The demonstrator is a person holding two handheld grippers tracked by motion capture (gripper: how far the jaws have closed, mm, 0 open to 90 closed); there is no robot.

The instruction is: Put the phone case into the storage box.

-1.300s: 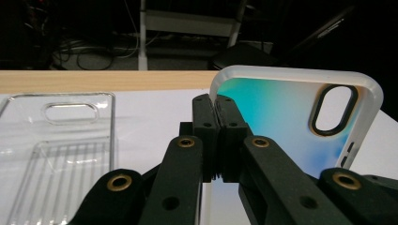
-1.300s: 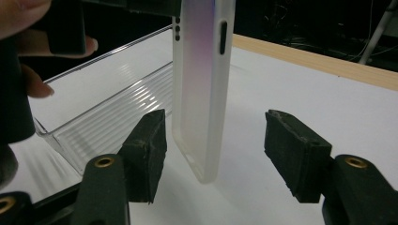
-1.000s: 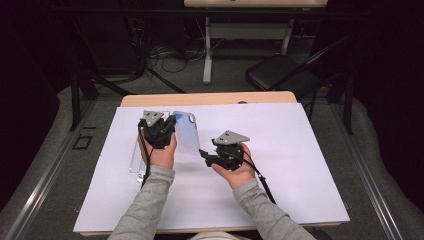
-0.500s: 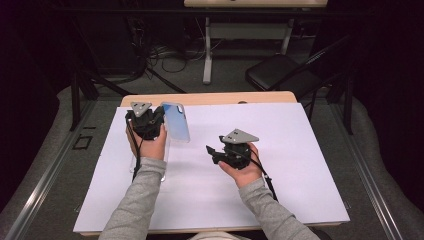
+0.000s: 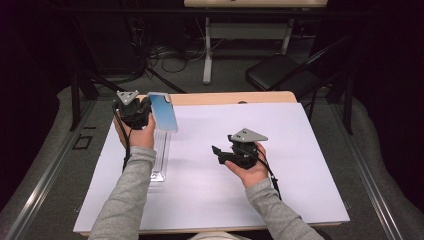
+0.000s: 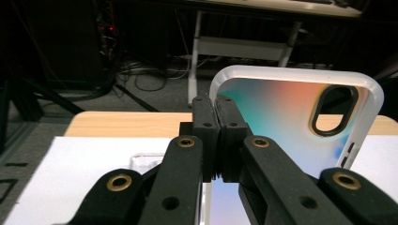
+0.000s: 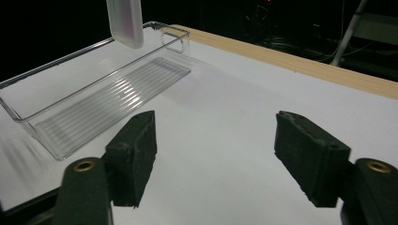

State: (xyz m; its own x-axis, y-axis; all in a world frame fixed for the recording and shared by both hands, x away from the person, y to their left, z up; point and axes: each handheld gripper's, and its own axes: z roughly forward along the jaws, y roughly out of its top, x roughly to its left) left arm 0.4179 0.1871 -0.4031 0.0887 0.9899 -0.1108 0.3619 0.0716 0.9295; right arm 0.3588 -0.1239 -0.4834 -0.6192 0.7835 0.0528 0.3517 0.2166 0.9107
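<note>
Holding a phone case (image 5: 163, 111) up above the far left part of the desk (image 5: 300, 170), the left hand-held gripper (image 5: 144, 111) has its 2 jaws pressed together on the case's edge. In the left gripper view the case (image 6: 300, 117) stands nearly upright, its white rim around a teal-to-orange inside, with the oval camera cutout near the upper right corner. The black jaws meet on its left edge with no gap visible.

Below the case, a clear plastic tray (image 5: 159, 155) lies on the white desk cover, long and narrow, running from the far edge toward the person. In the right gripper view the tray (image 7: 94, 93) shows a ribbed bottom and a handle slot at its far end, and the lower end of the case (image 7: 125, 21) hangs over the tray's far part, apart from it.

The right hand-held gripper (image 5: 219, 152) hovers over the middle of the desk, well apart from tray and case. Its jaws stand apart with nothing between them, and they have just been opening.
</note>
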